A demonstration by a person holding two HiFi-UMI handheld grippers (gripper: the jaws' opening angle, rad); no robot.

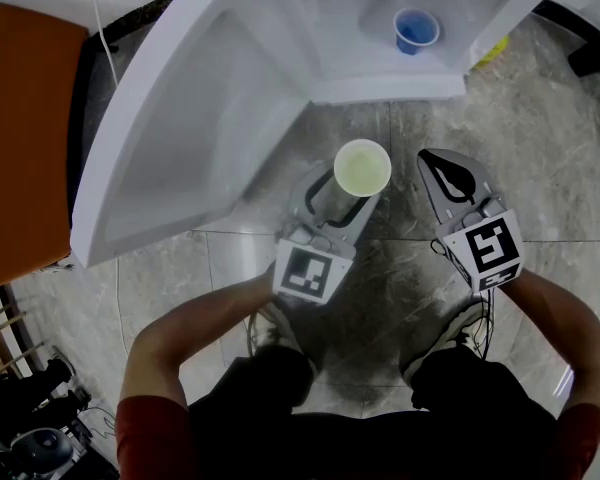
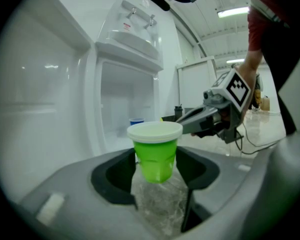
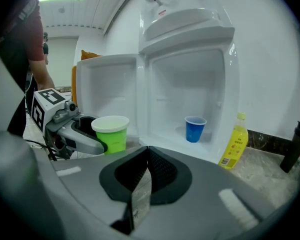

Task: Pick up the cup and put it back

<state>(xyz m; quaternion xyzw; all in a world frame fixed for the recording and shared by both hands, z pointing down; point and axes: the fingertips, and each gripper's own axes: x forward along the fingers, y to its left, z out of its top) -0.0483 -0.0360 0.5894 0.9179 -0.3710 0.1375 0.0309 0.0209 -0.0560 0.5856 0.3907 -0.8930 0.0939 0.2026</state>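
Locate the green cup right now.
The green cup is centre of the head view, clamped in the left gripper, just outside the open white cabinet holding the blue cup.

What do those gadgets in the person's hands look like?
The left gripper and right gripper are grey with black-lined jaws. Each carries a white cube printed with black square markers, and thin dark cables trail off. The sleeves are short and red.

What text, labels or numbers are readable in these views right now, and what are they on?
Nothing can be read.
On the yellow bottle: label print too small and blurred.
On the white cabinet: a red sticker, too blurred.
On the left marker cube and right marker cube: square patterns only, no words.
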